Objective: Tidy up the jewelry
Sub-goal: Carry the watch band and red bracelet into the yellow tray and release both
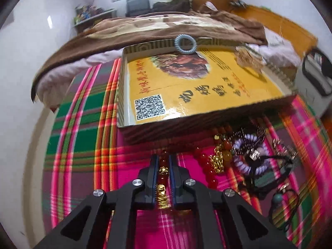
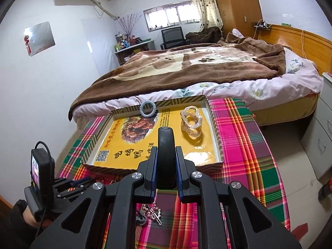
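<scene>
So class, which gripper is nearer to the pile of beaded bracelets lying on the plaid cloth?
Left. The left gripper, shut on a red-and-gold bead bracelet, is right beside the pile. The right gripper, holding a black bangle, is raised above it.

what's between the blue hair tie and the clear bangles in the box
Nothing sits between them. In the right wrist view the blue hair tie and clear bangles are separated only by the bare yellow printed floor of the box.
</scene>
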`<state>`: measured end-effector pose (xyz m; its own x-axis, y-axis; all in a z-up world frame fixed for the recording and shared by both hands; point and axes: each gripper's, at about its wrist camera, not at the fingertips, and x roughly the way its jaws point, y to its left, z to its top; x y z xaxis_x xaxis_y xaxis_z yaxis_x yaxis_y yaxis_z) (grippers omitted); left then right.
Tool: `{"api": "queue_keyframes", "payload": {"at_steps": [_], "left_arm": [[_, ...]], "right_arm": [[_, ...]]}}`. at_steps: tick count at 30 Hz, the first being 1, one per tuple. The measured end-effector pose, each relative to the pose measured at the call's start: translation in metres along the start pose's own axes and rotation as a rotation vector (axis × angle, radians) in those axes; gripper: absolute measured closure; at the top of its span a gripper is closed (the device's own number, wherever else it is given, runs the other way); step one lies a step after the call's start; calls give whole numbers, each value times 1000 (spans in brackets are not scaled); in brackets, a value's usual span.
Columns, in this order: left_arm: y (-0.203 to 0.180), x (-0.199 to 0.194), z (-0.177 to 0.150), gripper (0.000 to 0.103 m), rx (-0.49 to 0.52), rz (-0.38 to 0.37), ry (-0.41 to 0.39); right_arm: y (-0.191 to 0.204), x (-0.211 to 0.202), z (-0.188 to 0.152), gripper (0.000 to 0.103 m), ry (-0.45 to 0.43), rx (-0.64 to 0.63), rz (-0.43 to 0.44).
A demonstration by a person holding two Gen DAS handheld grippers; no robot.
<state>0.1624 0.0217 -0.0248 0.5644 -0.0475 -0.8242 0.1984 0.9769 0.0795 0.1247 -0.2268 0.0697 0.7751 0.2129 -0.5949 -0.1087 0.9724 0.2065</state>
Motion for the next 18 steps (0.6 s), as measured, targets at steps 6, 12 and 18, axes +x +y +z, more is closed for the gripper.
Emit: {"api": "queue_keyframes", "payload": {"at_steps": [6, 12, 18], "left_arm": [[11, -15, -2, 94, -85, -89, -29], [19, -62, 15, 94, -123, -158, -142], [17, -105, 46, 94, -83, -176, -246]], "right_arm": [[-3, 0, 1, 88, -2, 0, -14], [2, -5, 9, 88, -22, -8, -17], [11, -8, 25, 88, -50, -28, -12]]}}
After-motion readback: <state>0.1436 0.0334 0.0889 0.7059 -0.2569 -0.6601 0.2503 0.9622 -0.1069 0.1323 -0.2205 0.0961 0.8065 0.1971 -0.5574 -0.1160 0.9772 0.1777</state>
